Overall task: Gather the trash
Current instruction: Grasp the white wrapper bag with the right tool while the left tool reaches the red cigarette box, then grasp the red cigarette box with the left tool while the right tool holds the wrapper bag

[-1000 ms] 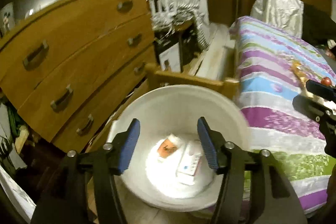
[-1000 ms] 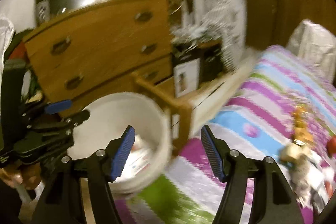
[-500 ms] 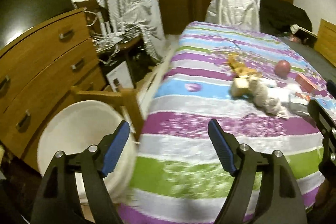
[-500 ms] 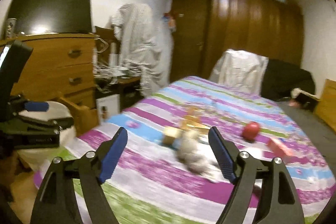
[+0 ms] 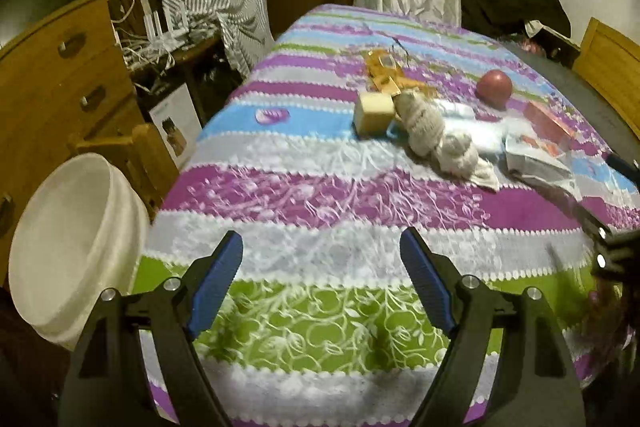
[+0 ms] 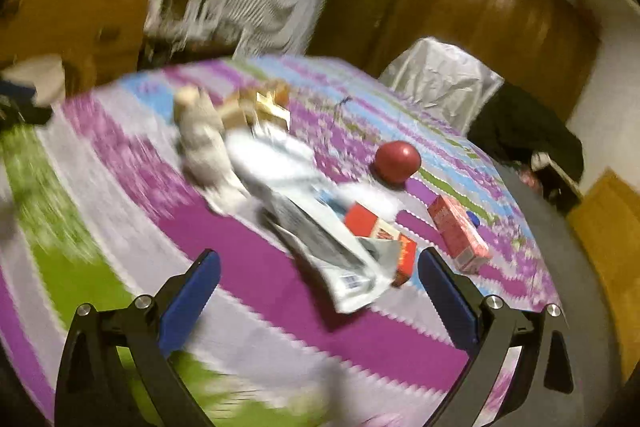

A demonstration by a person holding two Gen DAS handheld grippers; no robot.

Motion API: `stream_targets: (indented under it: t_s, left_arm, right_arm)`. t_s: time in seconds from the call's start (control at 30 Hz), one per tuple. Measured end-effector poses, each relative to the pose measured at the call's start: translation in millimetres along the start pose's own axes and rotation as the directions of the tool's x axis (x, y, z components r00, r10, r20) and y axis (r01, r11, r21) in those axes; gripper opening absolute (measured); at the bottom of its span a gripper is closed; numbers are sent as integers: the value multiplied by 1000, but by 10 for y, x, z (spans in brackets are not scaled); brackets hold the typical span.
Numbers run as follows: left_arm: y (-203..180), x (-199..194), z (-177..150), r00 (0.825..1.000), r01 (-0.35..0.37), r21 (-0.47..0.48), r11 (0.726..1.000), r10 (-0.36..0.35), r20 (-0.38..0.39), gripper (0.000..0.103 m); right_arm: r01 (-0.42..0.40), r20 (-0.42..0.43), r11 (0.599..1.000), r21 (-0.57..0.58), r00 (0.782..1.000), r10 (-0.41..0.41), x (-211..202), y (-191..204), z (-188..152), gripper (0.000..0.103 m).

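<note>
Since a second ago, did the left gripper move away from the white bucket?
Yes. The left gripper was over the white bucket before; now the bucket sits off its left side beside the striped bed cover, and the gripper faces the bed.

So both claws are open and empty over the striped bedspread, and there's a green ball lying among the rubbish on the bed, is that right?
Nearly. The ball is red, not green; the right wrist view shows it plainly, and the left wrist view agrees. The rest holds: the left claw and right claw are both open and empty over the striped bedspread.
</note>
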State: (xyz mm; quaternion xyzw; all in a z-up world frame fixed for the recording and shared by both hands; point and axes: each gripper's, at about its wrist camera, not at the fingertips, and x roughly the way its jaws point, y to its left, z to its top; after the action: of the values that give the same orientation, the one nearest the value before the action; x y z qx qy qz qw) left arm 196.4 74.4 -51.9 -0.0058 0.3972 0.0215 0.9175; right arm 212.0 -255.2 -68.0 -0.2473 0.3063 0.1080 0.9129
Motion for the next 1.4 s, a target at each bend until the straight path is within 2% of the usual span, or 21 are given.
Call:
stream_targets:
  t_s: [0.1, 0.17, 0.23, 0.27, 0.3, 0.4, 0.47, 0.57, 0.67, 0.77, 0.87, 0.9, 1.0, 1.1, 1.13, 1.17, 1.2, 1.27, 1.33, 1.4]
  left_arm:
    - [-16, 46, -26, 1000, 6, -7, 1000, -6, -22, 78]
    - [-16, 82, -21, 999, 7, -5, 1000, -7, -33, 78]
    - [-10, 117, -8, 999, 0, -7, 1000, -1, -40, 78]
    - [-5, 130, -2, 999, -1, -12, 1000, 0, -42, 78]
    - [-3, 140, 3, 999, 2, -17, 1000, -3, -46, 78]
    - [-32, 135, 22, 999, 20, -10, 1000, -21, -50, 78]
    - [-86, 119, 47, 998, 31, 10, 999, -30, -46, 78]
    - [-235, 65, 131, 997, 75, 67, 995, -73, -29, 78]
    - [-478, 49, 233, 986, 169, 161, 972, -166, -34, 78]
    - [-799, 124, 339, 964, 266, 288, 920, -255, -73, 78]
    - [-1202, 235, 492, 929, 369, 401, 838, -349, -125, 83]
    - [-1342, 280, 554, 913, 404, 428, 808, -382, -142, 84]
    - [-1811, 430, 739, 835, 543, 498, 676, -501, -229, 92]
    - [-2291, 603, 872, 798, 581, 576, 575, -539, -268, 94]
    - [-2462, 683, 897, 783, 599, 603, 527, -544, -303, 95]
    - [-2594, 749, 905, 780, 600, 627, 497, -537, -321, 95]
    - [-2759, 838, 910, 784, 590, 659, 466, -524, -332, 95]
    - [-2955, 985, 905, 783, 591, 690, 418, -503, -366, 95]
    - [-3112, 1145, 904, 786, 591, 707, 388, -474, -397, 95]
    - [-3177, 1331, 918, 774, 617, 697, 365, -442, -454, 95]
  right_arm:
    - [-68, -77, 988, -136, 995, 57, 335, -35, 103, 98]
    - [-81, -114, 973, -218, 992, 57, 521, -41, 131, 98]
    - [-92, -138, 964, -251, 989, 59, 656, -60, 146, 97]
    - [-102, -151, 962, -255, 986, 65, 723, -71, 142, 89]
    - [-120, -168, 959, -256, 983, 78, 799, -59, 130, 72]
    - [-98, -159, 956, -276, 986, 55, 848, 50, 80, 49]
    - [-74, -126, 962, -262, 991, 43, 748, 75, 46, 40]
    - [-89, -88, 983, -158, 993, 75, 431, 35, -36, 38]
    - [-90, -89, 996, -28, 992, 87, 54, 0, -259, 38]
    - [-81, -110, 980, 179, 989, 101, -247, -187, -528, 38]
    - [-72, -94, 912, 405, 988, 120, -511, -429, -834, 38]
    - [-72, -76, 875, 479, 989, 123, -593, -511, -943, 38]
    - [-64, -48, 813, 579, 992, 113, -733, -628, -1155, 38]
    - [-87, -14, 777, 624, 992, 122, -798, -697, -1270, 38]
    - [-94, -7, 769, 632, 992, 127, -797, -714, -1284, 38]
    - [-106, 8, 754, 648, 991, 133, -804, -735, -1308, 38]
    - [-119, 18, 742, 660, 990, 142, -802, -763, -1327, 38]
    - [-136, 34, 722, 678, 987, 155, -804, -795, -1365, 38]
    - [-157, 53, 700, 696, 984, 169, -803, -829, -1410, 38]
    - [-175, 68, 678, 714, 981, 181, -799, -858, -1454, 39]
